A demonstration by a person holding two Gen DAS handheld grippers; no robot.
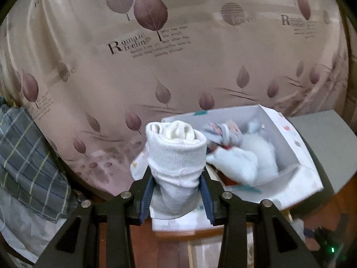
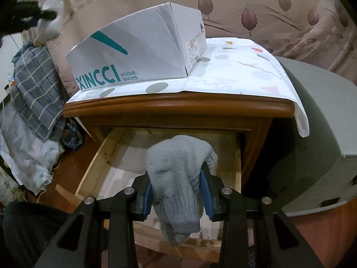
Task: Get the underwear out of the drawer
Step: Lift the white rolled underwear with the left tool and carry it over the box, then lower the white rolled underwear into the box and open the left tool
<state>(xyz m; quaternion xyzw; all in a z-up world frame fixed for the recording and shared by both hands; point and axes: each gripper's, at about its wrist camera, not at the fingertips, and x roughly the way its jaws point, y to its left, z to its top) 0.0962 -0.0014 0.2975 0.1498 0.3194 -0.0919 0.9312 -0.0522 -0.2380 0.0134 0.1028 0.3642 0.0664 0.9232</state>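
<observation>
While my left gripper [image 1: 176, 185] pinches the rolled white knit bundle [image 1: 176, 147] above the open white cardboard shoebox [image 1: 287, 134], I carry it over the box. My right gripper [image 2: 178, 193] clamps a grey knit bundle [image 2: 178, 176] below the box, over the open wooden drawer [image 2: 93, 163]; I keep both grips firm.

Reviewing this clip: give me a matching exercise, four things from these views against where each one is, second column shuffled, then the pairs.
Things:
1. white rolled bundle
2. grey sock bundle
3. shoe box
4. plaid cloth

Places:
A. on top of the wooden cabinet
B. clamped in the right gripper, above the open drawer
C. piled left of the cabinet
D. clamped in the left gripper

Pairs: 1-D, 2-B, 3-A, 4-C
</observation>
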